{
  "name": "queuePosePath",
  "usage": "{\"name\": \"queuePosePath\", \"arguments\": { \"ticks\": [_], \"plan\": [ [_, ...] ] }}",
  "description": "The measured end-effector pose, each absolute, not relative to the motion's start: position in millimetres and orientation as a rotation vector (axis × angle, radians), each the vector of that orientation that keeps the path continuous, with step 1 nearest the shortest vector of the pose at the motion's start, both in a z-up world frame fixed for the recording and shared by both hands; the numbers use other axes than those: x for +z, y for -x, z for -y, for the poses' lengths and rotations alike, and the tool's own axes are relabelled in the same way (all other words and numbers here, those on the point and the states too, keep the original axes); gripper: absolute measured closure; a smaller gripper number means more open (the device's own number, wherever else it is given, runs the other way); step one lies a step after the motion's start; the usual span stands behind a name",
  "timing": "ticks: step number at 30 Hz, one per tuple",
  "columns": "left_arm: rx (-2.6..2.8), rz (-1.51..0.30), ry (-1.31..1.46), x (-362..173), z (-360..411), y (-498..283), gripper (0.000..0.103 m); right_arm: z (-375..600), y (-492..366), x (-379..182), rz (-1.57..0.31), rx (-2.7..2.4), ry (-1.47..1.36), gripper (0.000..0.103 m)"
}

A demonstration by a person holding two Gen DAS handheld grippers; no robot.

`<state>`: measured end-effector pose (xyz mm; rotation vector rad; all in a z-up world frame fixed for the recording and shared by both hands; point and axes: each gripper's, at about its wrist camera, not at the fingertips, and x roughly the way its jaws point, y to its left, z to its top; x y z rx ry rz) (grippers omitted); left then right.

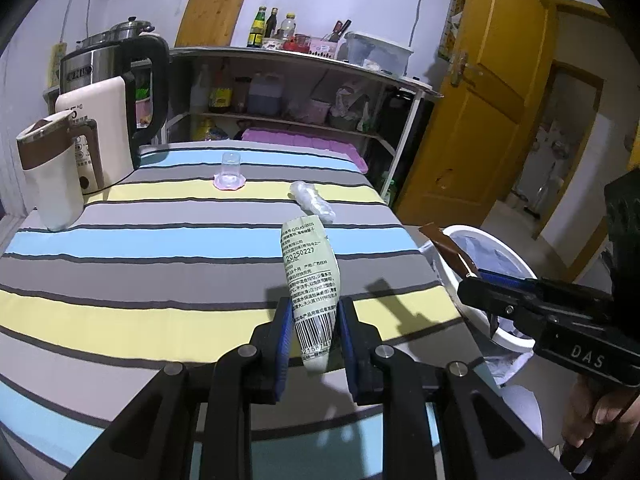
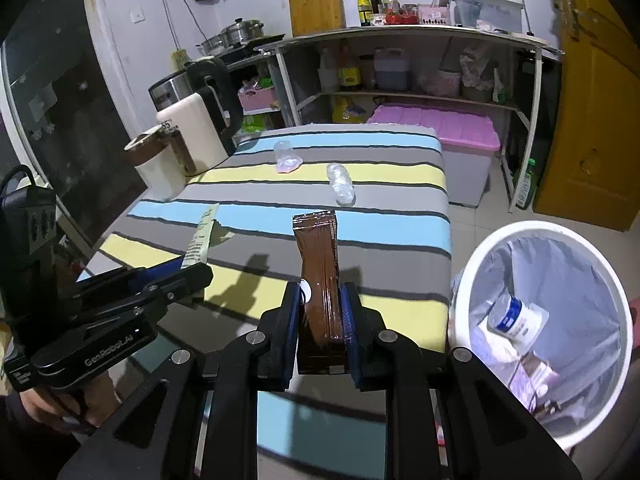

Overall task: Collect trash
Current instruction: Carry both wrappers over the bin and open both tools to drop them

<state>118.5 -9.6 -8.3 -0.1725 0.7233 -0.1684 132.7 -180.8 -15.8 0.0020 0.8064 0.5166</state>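
Pale green packet (image 1: 312,280) is clamped upright in the left gripper (image 1: 314,320); the right gripper (image 2: 322,312) pinches a brown sachet (image 2: 320,276), white bin (image 2: 480,248) at its three o'clock.

Pale green sachet (image 1: 311,276), centre of the left wrist view: date "20250227" printed mid-length, small Chinese print too fine to read, barcode at its lower end. Right gripper (image 1: 472,276) body, lower right of that view: "DAS". Left gripper (image 2: 200,268) body, lower left of the right wrist view: "GenRobot.AI". Cream kettle (image 2: 192,136), left of centre: "55°C".
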Motion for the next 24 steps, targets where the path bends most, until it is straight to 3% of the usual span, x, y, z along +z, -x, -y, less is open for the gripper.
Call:
{"name": "queuePosePath", "arguments": {
  "ticks": [24],
  "plan": [
    [-0.275,-0.734,0.108,-4.8,63.6,-123.8,0.080,237.8,-109.5,-16.0,-0.792,0.434,-0.091,0.081]
  ]
}}
